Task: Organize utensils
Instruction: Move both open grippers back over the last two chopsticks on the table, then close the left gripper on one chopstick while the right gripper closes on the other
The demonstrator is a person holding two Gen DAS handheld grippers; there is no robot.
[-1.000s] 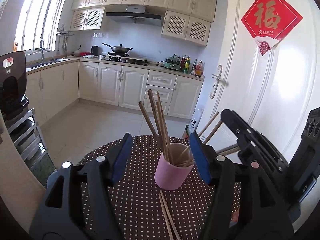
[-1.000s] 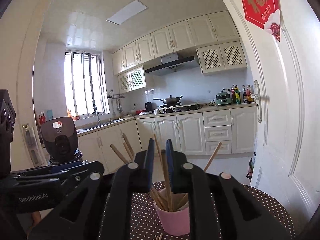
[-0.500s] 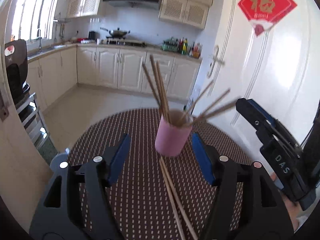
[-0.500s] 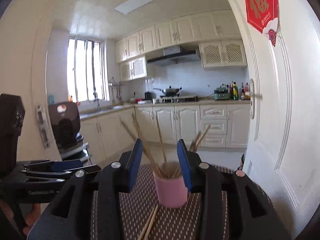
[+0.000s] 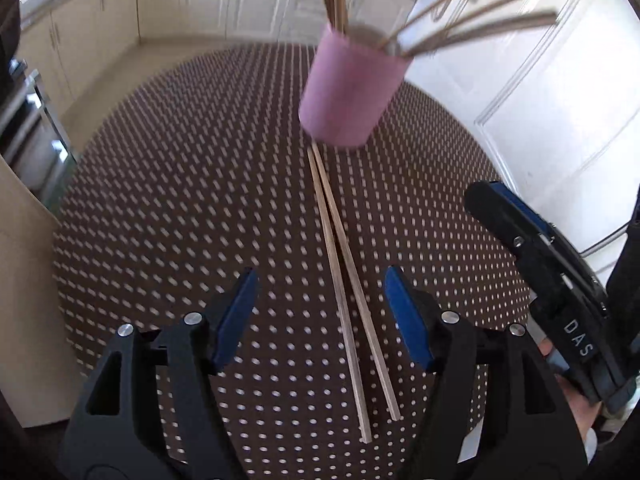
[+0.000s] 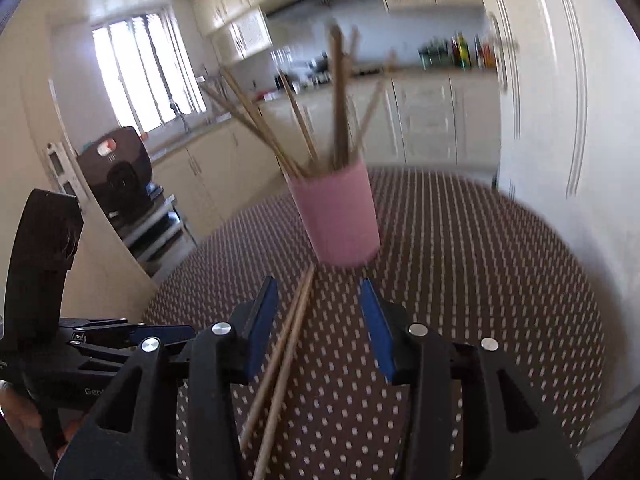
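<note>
Sunlit kitchen: cream cabinets, barred window.

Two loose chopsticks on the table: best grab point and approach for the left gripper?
Grip the pair of chopsticks at mid-length, coming down from above with the pads across the sticks. They lie flat on the dotted tablecloth, side by side and nearly touching, far tips against the pink cup. The open left gripper already straddles them, so one close should likely catch both.

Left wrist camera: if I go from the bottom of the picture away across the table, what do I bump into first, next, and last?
Left gripper with open jaws → two loose chopsticks lying on the dotted tablecloth → pink cup full of chopsticks → kitchen cabinets far behind.
</note>
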